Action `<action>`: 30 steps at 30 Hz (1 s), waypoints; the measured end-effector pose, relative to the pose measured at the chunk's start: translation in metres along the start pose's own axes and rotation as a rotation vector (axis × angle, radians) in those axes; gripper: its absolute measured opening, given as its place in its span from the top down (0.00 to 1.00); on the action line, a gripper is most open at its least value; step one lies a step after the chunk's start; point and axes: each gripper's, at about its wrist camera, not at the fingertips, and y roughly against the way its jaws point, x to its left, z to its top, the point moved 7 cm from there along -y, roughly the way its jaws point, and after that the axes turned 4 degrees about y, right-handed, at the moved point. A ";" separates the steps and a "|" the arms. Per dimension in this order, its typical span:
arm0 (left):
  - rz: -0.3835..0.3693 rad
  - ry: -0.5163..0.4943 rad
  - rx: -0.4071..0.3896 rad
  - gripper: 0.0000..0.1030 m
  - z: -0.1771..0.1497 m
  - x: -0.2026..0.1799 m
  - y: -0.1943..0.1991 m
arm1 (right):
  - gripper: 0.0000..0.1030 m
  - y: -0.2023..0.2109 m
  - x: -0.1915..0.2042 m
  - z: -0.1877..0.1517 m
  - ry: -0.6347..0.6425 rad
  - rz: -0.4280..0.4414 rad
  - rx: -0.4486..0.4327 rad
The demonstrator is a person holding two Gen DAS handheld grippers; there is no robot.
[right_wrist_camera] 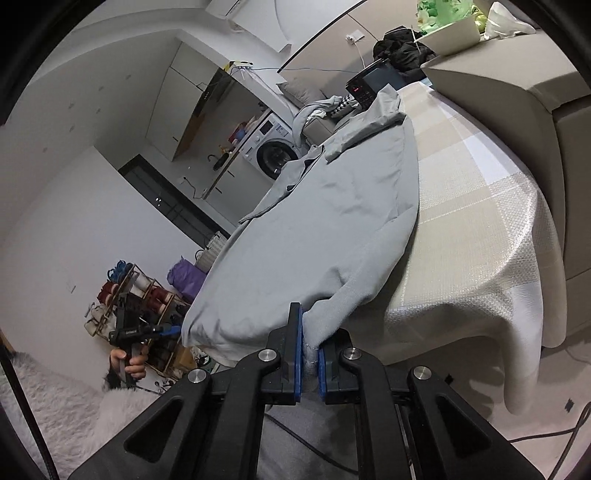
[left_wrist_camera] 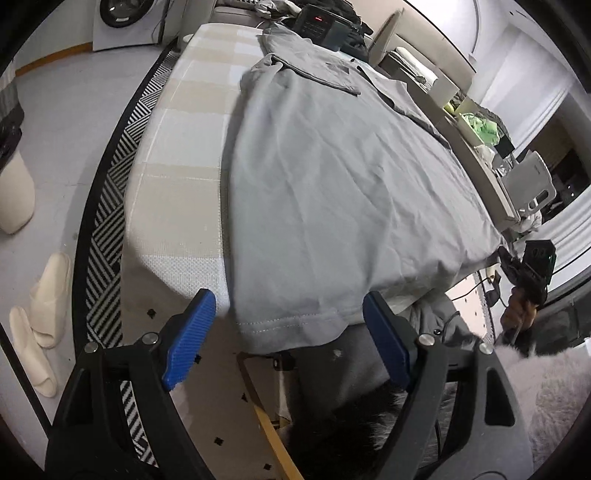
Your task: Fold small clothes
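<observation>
A light grey collared shirt [left_wrist_camera: 332,177] lies spread on a table with a beige checked cloth [left_wrist_camera: 177,147], its hem hanging over the near edge. My left gripper [left_wrist_camera: 291,325] is open, its blue pads on either side of the hem, just below and in front of it. In the right wrist view the same shirt [right_wrist_camera: 332,206] is draped along the table. My right gripper [right_wrist_camera: 310,350] is shut on a bunched corner of the shirt's hem at the table's near edge. The left gripper also shows in the right wrist view [right_wrist_camera: 147,330], low at the left.
A black device with a red display [left_wrist_camera: 317,22] and dark clothes sit at the table's far end. Shelves with boxes [left_wrist_camera: 476,125] run along the right. A washing machine [right_wrist_camera: 273,147], slippers [left_wrist_camera: 40,317] and a striped rug [left_wrist_camera: 107,236] are on the floor side.
</observation>
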 end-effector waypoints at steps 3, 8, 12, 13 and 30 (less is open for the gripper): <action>-0.018 0.007 -0.001 0.23 0.000 0.001 0.000 | 0.93 -0.002 0.001 -0.002 0.000 -0.010 0.008; -0.039 0.005 0.070 0.23 -0.009 0.002 -0.010 | 0.93 -0.002 0.000 -0.003 0.000 -0.018 0.009; -0.095 0.081 0.067 0.23 -0.006 0.009 -0.021 | 0.93 -0.003 -0.001 -0.005 -0.001 -0.025 0.015; -0.109 0.103 0.073 0.23 -0.007 0.012 -0.024 | 0.93 -0.003 -0.001 -0.005 -0.003 -0.024 0.015; -0.241 -0.041 0.037 0.44 -0.005 -0.035 -0.003 | 0.93 -0.002 -0.004 -0.008 -0.012 -0.015 0.031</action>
